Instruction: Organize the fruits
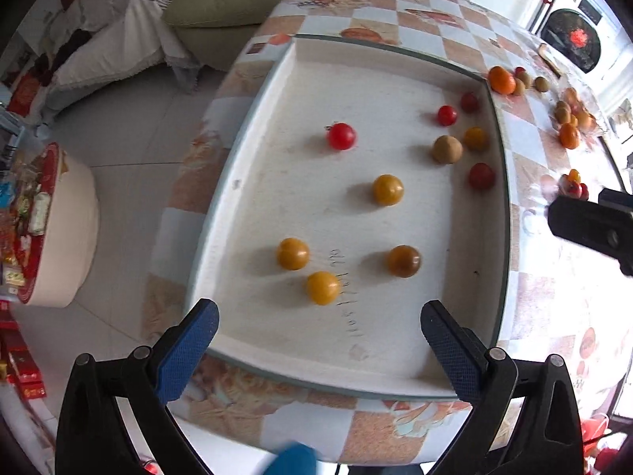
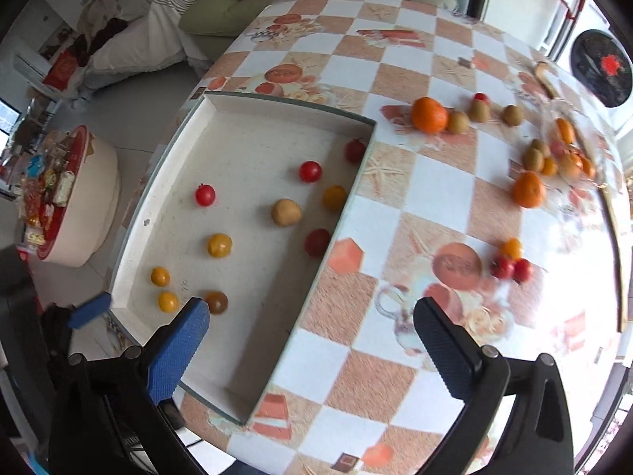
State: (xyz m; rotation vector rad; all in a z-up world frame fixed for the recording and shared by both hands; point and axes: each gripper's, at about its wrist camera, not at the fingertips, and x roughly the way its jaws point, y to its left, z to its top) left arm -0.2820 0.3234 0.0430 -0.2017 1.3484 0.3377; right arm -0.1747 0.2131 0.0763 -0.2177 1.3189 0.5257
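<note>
A white shallow tray (image 1: pixel 253 126) (image 2: pixel 253 372) lies on the checkered table and holds several red and yellow cherry tomatoes and one brown round fruit (image 1: pixel 446 149) (image 2: pixel 285 212). My left gripper (image 1: pixel 318 330) is open and empty above the tray's near edge. My right gripper (image 2: pixel 310 326) is open and empty above the tray's right rim. A cluster of two red and one yellow tomato (image 2: pixel 511 262) lies on the table ahead of it. Oranges (image 2: pixel 429 114) and kiwis (image 2: pixel 458 122) lie farther back.
A clear dish with more fruit (image 2: pixel 561 154) stands at the table's far right. A green sofa (image 2: pixel 221 16) is beyond the table. A round stool with snacks (image 1: pixel 51 221) stands on the floor to the left. The right gripper's body (image 1: pixel 593 225) shows in the left wrist view.
</note>
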